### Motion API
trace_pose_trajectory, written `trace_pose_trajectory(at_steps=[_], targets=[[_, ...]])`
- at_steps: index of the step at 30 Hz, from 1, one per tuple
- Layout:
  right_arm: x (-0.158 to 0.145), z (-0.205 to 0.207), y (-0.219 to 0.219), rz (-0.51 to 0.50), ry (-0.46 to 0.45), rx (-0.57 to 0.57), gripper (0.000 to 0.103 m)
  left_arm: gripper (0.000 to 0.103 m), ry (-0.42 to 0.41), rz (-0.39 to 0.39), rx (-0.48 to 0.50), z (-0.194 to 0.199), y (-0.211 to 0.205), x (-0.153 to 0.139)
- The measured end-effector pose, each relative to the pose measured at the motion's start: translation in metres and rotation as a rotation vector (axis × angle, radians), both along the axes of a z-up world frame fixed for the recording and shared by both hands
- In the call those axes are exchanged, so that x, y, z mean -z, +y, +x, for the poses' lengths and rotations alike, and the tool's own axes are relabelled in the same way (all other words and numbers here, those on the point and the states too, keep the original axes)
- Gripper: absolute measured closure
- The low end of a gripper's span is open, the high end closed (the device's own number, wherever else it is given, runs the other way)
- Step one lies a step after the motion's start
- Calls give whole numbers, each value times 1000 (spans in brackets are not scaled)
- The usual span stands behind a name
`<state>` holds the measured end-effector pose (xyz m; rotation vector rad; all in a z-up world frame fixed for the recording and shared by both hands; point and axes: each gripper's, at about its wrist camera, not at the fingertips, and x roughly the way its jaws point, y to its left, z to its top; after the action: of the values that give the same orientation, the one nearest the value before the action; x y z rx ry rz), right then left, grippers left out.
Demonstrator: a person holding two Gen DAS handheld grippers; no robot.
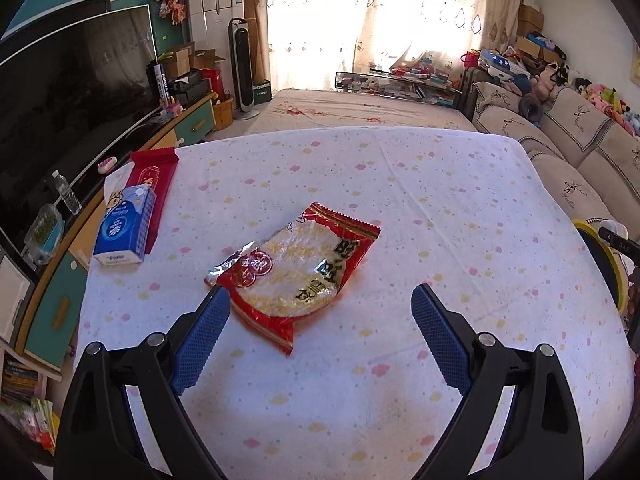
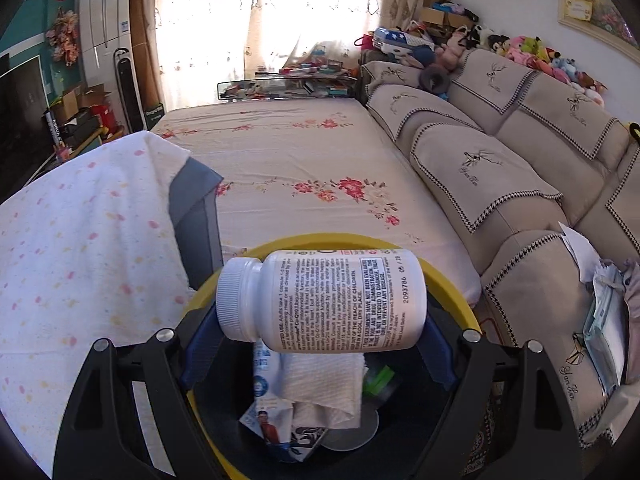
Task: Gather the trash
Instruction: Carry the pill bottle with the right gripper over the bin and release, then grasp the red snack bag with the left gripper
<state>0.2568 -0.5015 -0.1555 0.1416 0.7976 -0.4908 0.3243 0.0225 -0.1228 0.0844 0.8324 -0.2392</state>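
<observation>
White cotton cloth [image 1: 400,208], scattered with pink and yellow specks, is spread over one table; three items are counted on it in the left wrist view. One red snack wrapper [image 1: 296,276] with a clear window and a torn silver end is laid flat near the middle of the cloth. One blue and white tissue pack [image 1: 126,228] is set at the cloth's left edge, resting partly on one flat red packet [image 1: 154,184]; both are well apart from the wrapper.

One left gripper [image 1: 320,300] is held above the cloth with its two blue fingers [image 1: 200,344] spread wide and nothing between them. The wrapper's near edge is seen just beside the left fingertip; whether it is touched cannot be told.

One right gripper [image 2: 320,320] is held over one yellow-rimmed bin [image 2: 460,292] standing between the table and the sofa [image 2: 500,152]. One white pill bottle [image 2: 324,300] with a ribbed white cap is clamped sideways between the two blue fingers, cap to the left, printed label facing up. It hangs directly above the bin's mouth.

Inside the bin are counted one crumpled white paper towel [image 2: 320,388], one printed leaflet [image 2: 272,424] and one small green item [image 2: 380,376], too dim to identify.
</observation>
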Motion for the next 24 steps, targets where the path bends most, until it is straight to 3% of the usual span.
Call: trace_pose_trajectory(at_steps=[5,12,15,17,19,23,24], targets=[[17,-1,-12,7,29,23,23,12,11,41,34,23,-15,13],[14,1,-4,-19,19,13,22,13,19,89,50,37,-28,24],[11,4,0,-21,15,2,22,28,24,104,43,41,-29,27],[9,5,3,-25,9,-4,22,47,46,98,33,45,-29,30],[7,4,5,-27,4,-9,22,54,56,86,18,48,-25,30],[3,1,9,-26,-11,-19,22,92,36,90,7,46,-27,25],[1,-2,10,-25,-17,-20,22,94,23,105,6,44,-29,23]])
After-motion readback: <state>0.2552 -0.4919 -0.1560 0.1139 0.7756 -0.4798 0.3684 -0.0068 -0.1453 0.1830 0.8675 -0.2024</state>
